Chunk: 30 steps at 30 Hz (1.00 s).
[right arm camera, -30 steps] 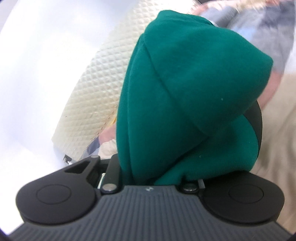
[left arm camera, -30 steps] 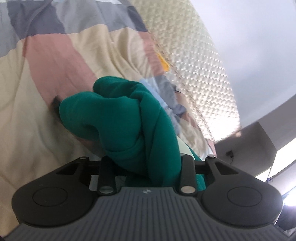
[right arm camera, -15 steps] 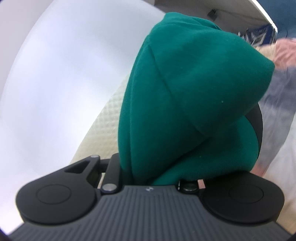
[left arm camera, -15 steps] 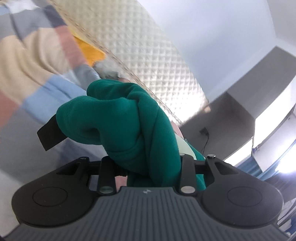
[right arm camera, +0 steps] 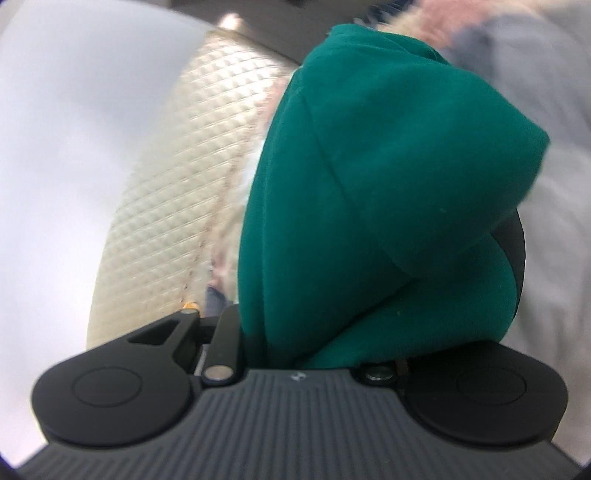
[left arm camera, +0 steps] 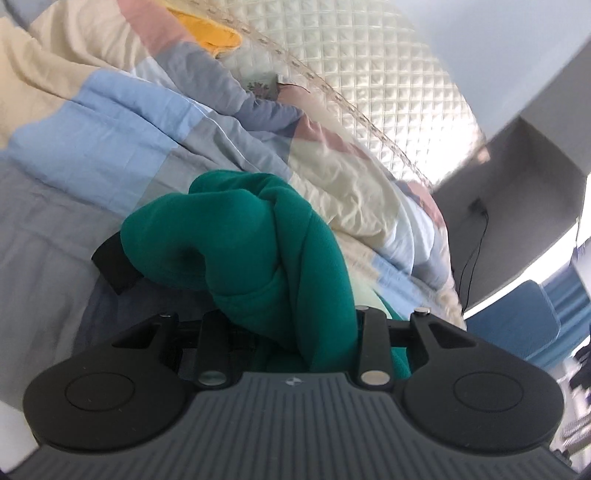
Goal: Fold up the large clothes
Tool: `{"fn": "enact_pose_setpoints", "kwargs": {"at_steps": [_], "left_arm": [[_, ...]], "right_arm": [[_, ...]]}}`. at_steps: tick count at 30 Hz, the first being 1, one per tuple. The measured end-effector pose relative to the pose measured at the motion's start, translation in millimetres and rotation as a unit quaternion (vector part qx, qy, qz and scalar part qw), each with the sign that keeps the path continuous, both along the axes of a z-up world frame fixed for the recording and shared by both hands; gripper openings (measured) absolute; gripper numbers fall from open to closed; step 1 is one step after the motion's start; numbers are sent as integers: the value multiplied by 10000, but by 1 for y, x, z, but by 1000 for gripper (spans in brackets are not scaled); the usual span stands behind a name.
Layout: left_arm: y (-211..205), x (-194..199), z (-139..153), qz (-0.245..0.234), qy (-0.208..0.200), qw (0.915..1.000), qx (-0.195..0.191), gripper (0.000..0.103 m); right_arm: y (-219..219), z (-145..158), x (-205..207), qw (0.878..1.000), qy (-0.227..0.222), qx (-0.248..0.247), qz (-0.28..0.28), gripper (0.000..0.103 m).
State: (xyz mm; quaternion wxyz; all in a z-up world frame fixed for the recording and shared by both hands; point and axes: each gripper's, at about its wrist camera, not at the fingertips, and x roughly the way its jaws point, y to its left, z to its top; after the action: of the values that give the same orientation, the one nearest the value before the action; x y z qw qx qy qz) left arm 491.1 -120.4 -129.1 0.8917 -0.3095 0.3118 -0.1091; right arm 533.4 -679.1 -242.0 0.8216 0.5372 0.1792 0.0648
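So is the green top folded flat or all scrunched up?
Scrunched up. The green top bulges in thick rolls between the left gripper fingers, and bunches over the right gripper too. The rest is hidden.

1. No readable text, number or brand is showing in either view.
2. The only mark is a small round emblem on each gripper housing, left [left arm camera: 291,381] and right [right arm camera: 297,376]; it is carrying no legible lettering.

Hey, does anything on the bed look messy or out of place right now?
The patchwork duvet is rumpled into ridges against the quilted headboard, with an orange item wedged between them. The green garment is bunched, not flat, in both grippers' jaws. Nothing looks spilled or damaged.
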Motion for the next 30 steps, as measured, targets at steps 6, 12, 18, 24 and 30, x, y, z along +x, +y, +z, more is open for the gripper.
{"fn": "enact_pose_setpoints", "kwargs": {"at_steps": [6,12,18,24,30], "left_arm": [[13,-2,-17,-129,-110,9999,10,43],[13,-14,-24,-163,-29,9996,242,53],[28,-24,-19,-130,394,9991,-34,59],[54,-72,8,164,262,9982,512,71],[62,-117,67,-18,-108,9956,928,71]], "right_arm": [[2,-22,-13,9993,-366,81,-75,29],[-11,-25,3,9990,-259,353,-116,33],[-2,-40,-33,9954,50,936,-215,47],[-11,-23,-68,9949,439,883,-201,57],[-24,10,-126,9967,390,342,-632,58]]}}
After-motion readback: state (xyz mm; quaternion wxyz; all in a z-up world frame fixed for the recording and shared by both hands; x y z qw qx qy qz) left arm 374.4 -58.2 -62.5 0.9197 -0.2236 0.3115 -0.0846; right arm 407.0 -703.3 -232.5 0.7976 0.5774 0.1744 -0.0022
